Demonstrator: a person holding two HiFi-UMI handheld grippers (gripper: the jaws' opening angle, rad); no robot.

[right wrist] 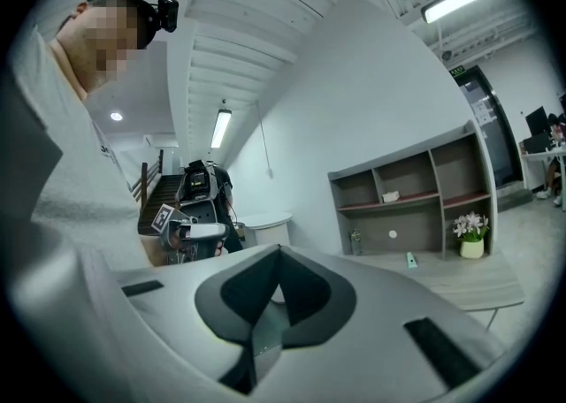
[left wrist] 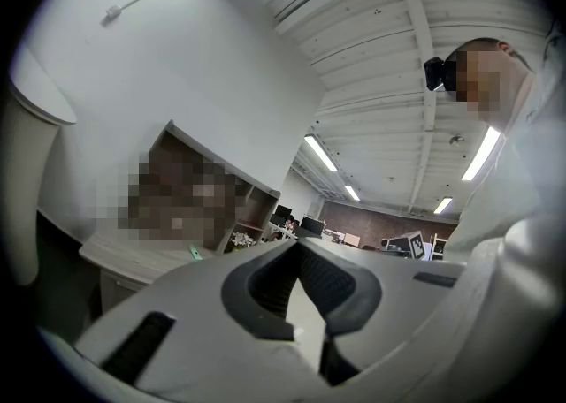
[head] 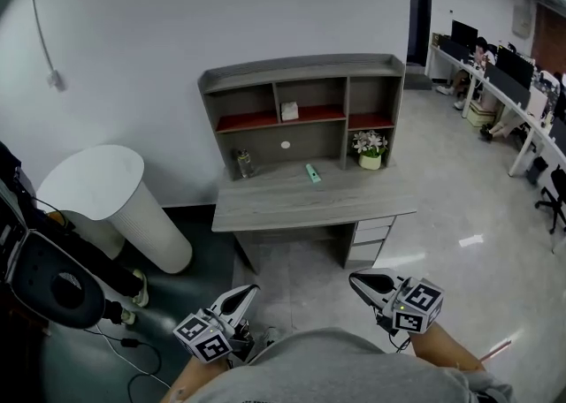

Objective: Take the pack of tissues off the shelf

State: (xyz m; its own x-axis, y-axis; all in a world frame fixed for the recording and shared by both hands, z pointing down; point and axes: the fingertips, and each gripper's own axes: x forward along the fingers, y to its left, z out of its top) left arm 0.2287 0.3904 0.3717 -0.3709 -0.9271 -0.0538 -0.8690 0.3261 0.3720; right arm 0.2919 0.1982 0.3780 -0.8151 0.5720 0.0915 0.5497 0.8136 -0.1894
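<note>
1. At the far left, note the white cylindrical unit [head: 106,193] standing beside the desk [head: 265,207]. It looks clear of a straight approach.
2. Check your left gripper [head: 248,292]. Its jaws are closed together with nothing between them. It hangs low by your body, well apart from the desk.
3. Locate the pack of tissues [head: 289,110]. It sits in the middle upper compartment of the shelf [head: 301,74], on the red board, untouched. No step of the task is done. Approach, jaw opening, grip and withdrawal all remain.
4. Mind the items below the compartment: a bottle [head: 244,163] to the left, a small green object [head: 313,173] near the centre and a flower pot [head: 370,148] to the right. None blocks the compartment's mouth.
5. Check your right gripper [head: 358,280]. Its jaws are likewise closed and empty, well apart from the desk.
6. The office workstations [head: 504,83] at the right stand well away.
</note>
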